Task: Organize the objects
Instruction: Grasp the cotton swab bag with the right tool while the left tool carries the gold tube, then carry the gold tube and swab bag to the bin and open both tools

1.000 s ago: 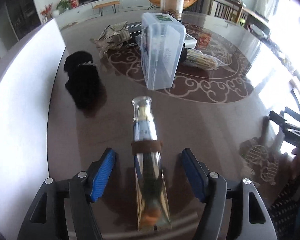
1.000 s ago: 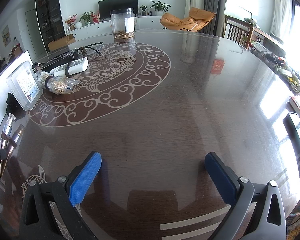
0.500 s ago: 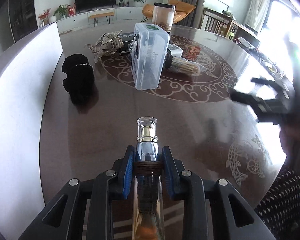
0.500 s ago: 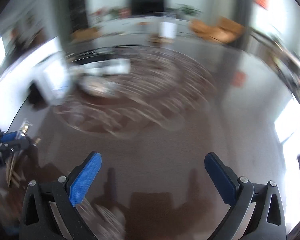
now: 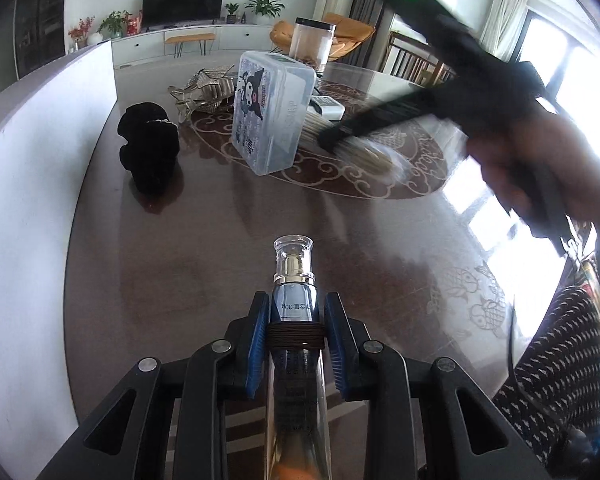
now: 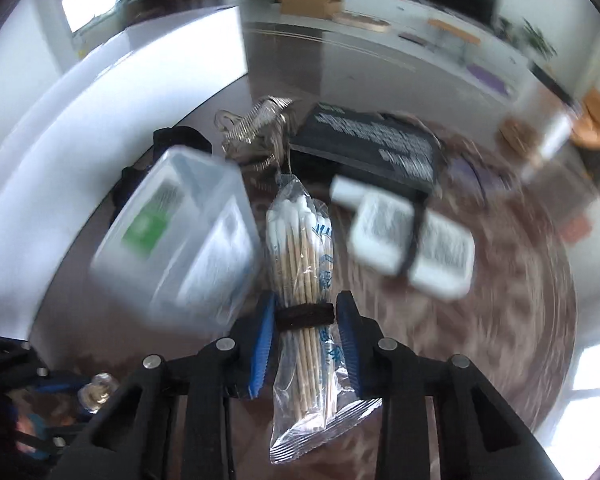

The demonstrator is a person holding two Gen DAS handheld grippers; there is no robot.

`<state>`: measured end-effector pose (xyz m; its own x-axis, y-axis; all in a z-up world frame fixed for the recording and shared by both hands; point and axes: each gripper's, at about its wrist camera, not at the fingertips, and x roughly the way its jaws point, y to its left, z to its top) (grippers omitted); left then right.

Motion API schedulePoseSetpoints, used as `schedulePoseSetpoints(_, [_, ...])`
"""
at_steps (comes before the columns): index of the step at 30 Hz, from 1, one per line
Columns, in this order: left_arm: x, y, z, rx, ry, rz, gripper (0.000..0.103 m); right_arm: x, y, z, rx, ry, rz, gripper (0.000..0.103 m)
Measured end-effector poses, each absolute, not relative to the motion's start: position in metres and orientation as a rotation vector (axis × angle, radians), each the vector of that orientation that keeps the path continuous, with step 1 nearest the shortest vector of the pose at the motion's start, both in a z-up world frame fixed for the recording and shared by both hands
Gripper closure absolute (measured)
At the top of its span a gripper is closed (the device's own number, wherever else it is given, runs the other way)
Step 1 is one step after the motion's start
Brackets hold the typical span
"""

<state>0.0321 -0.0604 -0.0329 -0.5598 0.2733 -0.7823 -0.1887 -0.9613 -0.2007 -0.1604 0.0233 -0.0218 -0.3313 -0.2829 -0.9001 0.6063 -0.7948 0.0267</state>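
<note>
My left gripper (image 5: 294,320) is shut on a silver cosmetic tube (image 5: 294,296) with a clear cap, at its brown band, held above the dark table (image 5: 204,240). My right gripper (image 6: 305,320) is shut on a clear bag of cotton swabs (image 6: 300,248) at its dark band. The bag lies next to a translucent plastic box (image 6: 180,236). The same box (image 5: 272,112) stands ahead in the left wrist view, with the right gripper (image 5: 332,136) blurred beside it.
A black fabric bundle (image 5: 148,148) lies left by a white board (image 5: 40,152). A silver crumpled item (image 5: 204,88), a clear jar (image 5: 314,44), white remotes (image 6: 412,240) and a black box (image 6: 368,148) lie beyond. A patterned chair (image 5: 560,360) stands right.
My left gripper shut on the tube and lifted it. My right gripper swung left across the table and shut on the cotton swab bag.
</note>
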Motion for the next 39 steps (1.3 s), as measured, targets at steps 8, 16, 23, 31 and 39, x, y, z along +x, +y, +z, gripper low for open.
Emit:
schedulePoseSetpoints(8, [0.057,-0.055,-0.025,-1.161,-0.245,2.518,0.075,-0.058,0.125,-0.004,1.395,0.003,-2.247,0.073])
schedulePoseSetpoints(16, [0.085,-0.071,0.041,-0.87,-0.325,2.571,0.075,-0.007,0.128,0.013,1.304,-0.069,-2.302,0.073])
schedulePoseSetpoints(23, [0.127,-0.131,0.123,-0.592,-0.41,2.726,0.075,0.002,0.061,0.088,1.058,-0.015,-2.258,0.073])
schedulePoseSetpoints(31, [0.14,-0.232,0.159,-0.731,-0.415,2.999,0.075,0.008,-0.076,0.146,0.915,-0.111,-1.991,0.073])
schedulePoseSetpoints(39, [0.054,-0.307,0.076,-1.378,-0.488,3.006,0.033,-0.001,-0.178,0.104,1.035,-0.084,-1.884,0.061])
